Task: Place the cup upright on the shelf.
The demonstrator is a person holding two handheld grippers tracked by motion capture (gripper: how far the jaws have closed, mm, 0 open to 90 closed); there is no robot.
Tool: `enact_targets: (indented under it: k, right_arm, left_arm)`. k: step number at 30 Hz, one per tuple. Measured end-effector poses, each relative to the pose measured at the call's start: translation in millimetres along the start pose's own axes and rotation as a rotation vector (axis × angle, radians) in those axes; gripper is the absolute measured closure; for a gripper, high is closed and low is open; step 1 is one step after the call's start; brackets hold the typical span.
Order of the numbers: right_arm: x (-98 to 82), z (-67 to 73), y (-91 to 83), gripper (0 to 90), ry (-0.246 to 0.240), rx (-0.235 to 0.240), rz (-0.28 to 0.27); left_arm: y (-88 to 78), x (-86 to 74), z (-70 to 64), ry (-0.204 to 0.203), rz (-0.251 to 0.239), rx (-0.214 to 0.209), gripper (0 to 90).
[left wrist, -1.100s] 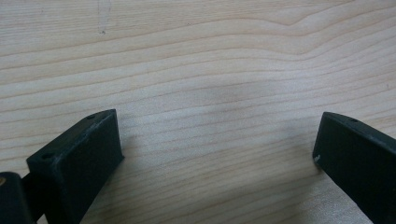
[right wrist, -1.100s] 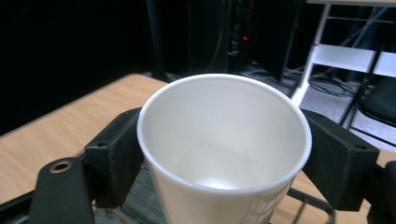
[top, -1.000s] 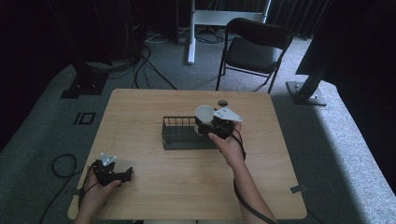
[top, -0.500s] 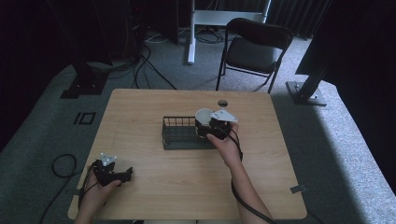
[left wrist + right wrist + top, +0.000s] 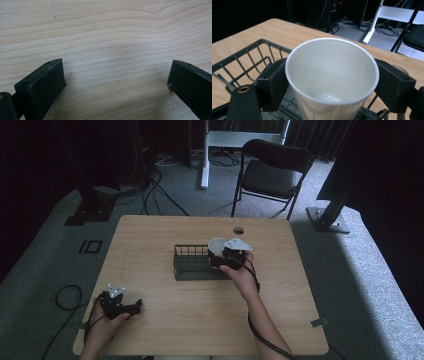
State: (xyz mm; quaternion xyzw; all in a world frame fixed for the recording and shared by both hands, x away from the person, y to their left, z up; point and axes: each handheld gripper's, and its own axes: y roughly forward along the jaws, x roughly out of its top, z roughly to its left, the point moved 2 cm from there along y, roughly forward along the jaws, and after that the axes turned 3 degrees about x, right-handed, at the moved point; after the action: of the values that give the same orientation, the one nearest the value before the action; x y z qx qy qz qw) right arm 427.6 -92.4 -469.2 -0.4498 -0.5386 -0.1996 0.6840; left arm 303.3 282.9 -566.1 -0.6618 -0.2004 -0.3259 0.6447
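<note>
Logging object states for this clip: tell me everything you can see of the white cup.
The white cup is a plain tapered cup, paper by its look, with a thin rolled rim. It is empty, its pale inside bare down to the round base. It stands upright, mouth up, clamped between the two black jaws of the right gripper, which press its wall on opposite sides. It sits at the right end of the dark wire basket, near the table's middle; whether its base rests on the basket floor cannot be told.

A dim lab or studio: a bare wooden table (image 5: 165, 240) on grey carpet (image 5: 350, 270), black curtains, floor cables (image 5: 155, 190), a folding chair (image 5: 272, 172).
</note>
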Motion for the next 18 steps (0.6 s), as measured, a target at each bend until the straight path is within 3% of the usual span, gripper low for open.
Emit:
enact_targets:
  k: [2,18]
  right_arm:
    - [0.4,1.0,-0.3,12.0,-0.002,0.018,0.012]
    - [-5.2,-1.4,-22.2,11.6,0.005,0.012,-0.004]
  left_arm:
    - [0.0,0.0,0.0,0.0,0.0,0.0,1.4]
    - [0.0,0.0,0.1,0.001,0.0,0.0,1.4]
